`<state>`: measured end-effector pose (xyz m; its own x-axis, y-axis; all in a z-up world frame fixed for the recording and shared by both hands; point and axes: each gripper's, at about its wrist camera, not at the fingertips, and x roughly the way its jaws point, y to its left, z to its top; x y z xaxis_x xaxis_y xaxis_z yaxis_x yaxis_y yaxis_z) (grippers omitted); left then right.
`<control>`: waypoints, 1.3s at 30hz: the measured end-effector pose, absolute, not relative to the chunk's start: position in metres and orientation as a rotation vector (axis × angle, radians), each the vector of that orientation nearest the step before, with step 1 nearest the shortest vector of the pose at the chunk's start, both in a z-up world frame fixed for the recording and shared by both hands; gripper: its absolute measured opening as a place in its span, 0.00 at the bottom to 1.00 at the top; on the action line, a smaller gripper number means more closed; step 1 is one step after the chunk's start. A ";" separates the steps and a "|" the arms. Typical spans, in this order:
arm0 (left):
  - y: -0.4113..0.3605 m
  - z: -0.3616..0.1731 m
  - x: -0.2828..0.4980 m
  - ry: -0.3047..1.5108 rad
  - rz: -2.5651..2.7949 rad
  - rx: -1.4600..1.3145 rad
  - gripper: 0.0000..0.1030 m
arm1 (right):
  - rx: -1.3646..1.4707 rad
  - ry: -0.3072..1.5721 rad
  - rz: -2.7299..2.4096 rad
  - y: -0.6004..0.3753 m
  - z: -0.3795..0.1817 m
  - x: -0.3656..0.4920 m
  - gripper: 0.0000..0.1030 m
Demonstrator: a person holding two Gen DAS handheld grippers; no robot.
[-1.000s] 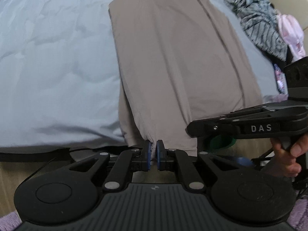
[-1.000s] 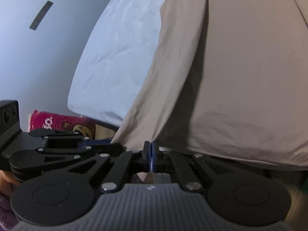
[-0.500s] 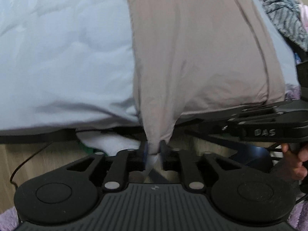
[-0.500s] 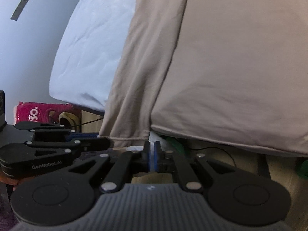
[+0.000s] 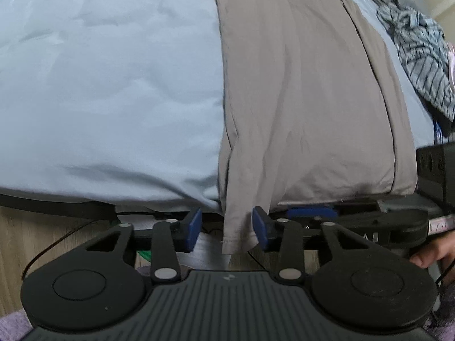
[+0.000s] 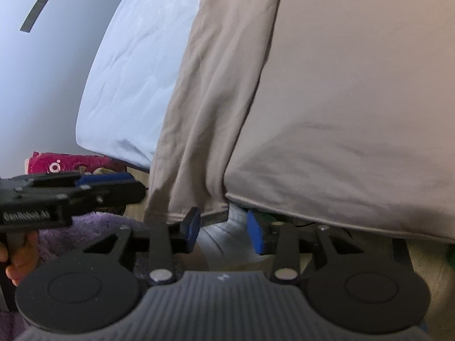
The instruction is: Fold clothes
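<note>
A beige garment (image 5: pixel 307 99) lies spread on the light blue bed (image 5: pixel 99 85), its near end hanging over the bed's front edge. My left gripper (image 5: pixel 227 231) is open; a hanging corner of the garment (image 5: pixel 237 236) dangles loose between its blue pads. My right gripper (image 6: pixel 223 231) is open just below the garment's hem (image 6: pixel 312 216), holding nothing. The garment fills most of the right wrist view (image 6: pixel 327 99). Each gripper shows in the other's view: the right one (image 5: pixel 398 221), the left one (image 6: pixel 57 196).
A striped grey garment (image 5: pixel 421 56) lies in a heap at the bed's far right. A pink package (image 6: pixel 65 164) sits on the floor by the bed's left corner. A purple rug (image 6: pixel 91 227) lies below. Wooden floor (image 5: pixel 42 236) runs under the bed edge.
Both grippers were shut on the garment's near hem and have opened. The hem has dropped and hangs over the bed edge.
</note>
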<state>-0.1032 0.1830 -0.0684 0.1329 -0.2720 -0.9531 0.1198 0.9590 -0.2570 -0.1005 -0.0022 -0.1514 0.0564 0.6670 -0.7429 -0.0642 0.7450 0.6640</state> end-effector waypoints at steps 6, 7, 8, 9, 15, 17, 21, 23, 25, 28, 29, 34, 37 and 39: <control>0.180 -0.084 -0.105 1.441 -0.319 -0.102 0.28 | 0.563 1.395 0.610 0.004 -0.166 -0.096 0.38; 0.181 -0.086 -0.105 1.445 -0.321 -0.098 0.22 | 0.571 1.395 0.617 0.005 -0.169 -0.096 0.37; 0.181 -0.087 -0.105 1.447 -0.323 -0.097 0.18 | 0.578 1.396 0.623 0.007 -0.173 -0.096 0.36; 0.182 -0.088 -0.105 1.447 -0.328 -0.105 0.12 | 0.588 1.394 0.629 0.008 -0.175 -0.097 0.35; 0.198 -0.089 -0.107 1.448 -0.382 -0.277 0.04 | 0.678 1.387 0.660 0.006 -0.188 -0.097 0.23; 0.204 -0.090 -0.107 1.451 -0.378 -0.325 0.04 | 0.698 1.383 0.678 0.003 -0.187 -0.099 0.11; 0.204 -0.094 -0.108 1.463 -0.333 -0.279 0.04 | 0.664 1.383 0.682 0.000 -0.169 -0.107 0.03; 0.200 -0.095 -0.109 1.468 -0.333 -0.251 0.04 | 0.652 1.367 0.678 -0.003 -0.157 -0.111 0.02; 0.198 -0.096 -0.108 1.471 -0.326 -0.237 0.04 | 0.631 1.360 0.672 -0.013 -0.140 -0.115 0.02; 0.195 -0.099 -0.107 1.476 -0.304 -0.201 0.04 | 0.566 1.350 0.689 -0.011 -0.130 -0.118 0.02; 0.193 -0.100 -0.106 1.478 -0.295 -0.185 0.04 | 0.551 1.355 0.688 -0.008 -0.131 -0.117 0.02; 0.187 -0.109 -0.104 1.513 -0.272 -0.133 0.15 | 0.461 1.412 0.632 0.027 -0.157 -0.125 0.02; 0.192 -0.108 -0.105 1.505 -0.208 -0.117 0.34 | 0.381 1.442 0.604 0.027 -0.156 -0.126 0.07; 0.195 -0.102 -0.107 1.470 -0.190 -0.134 0.42 | 0.372 1.467 0.581 0.027 -0.160 -0.127 0.08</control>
